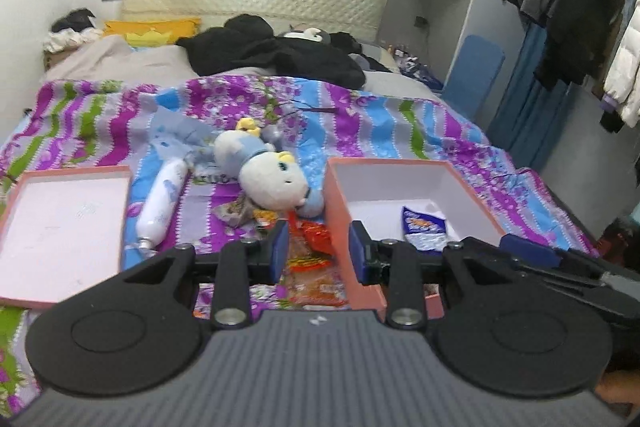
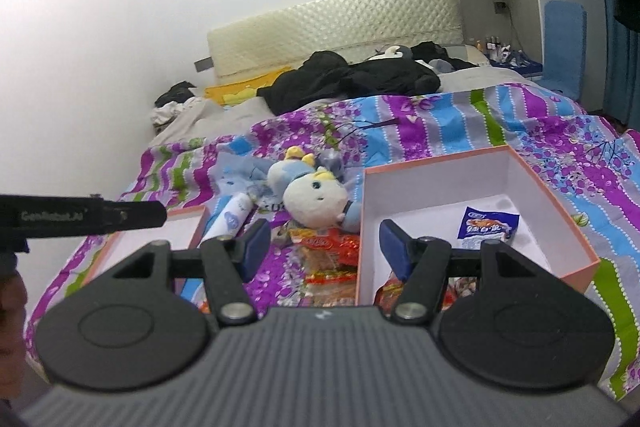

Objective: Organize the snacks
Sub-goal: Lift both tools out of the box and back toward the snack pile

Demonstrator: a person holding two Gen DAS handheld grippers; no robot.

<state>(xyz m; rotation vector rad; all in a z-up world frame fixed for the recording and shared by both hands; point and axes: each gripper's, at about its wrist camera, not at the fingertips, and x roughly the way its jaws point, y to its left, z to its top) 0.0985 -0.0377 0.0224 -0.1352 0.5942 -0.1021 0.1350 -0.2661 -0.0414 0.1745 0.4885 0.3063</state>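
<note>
Crinkly blue packet point(image 2: 486, 223) (foil, perhaps) in square pink box point(image 2: 560, 187); claws empty.

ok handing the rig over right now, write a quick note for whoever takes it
Left tongs: open, empty, hovering over the orange snack packets on the bedspread, just left of the box.
Right tongs: open, empty, straddling the near left wall of the pink box.
Done: one blue-white snack packet lies in the box; a red packet shows at its near edge.
Left: the orange and red packets still loose beside the box, in front of the plush toy. The box lid lies open to the left.
</note>
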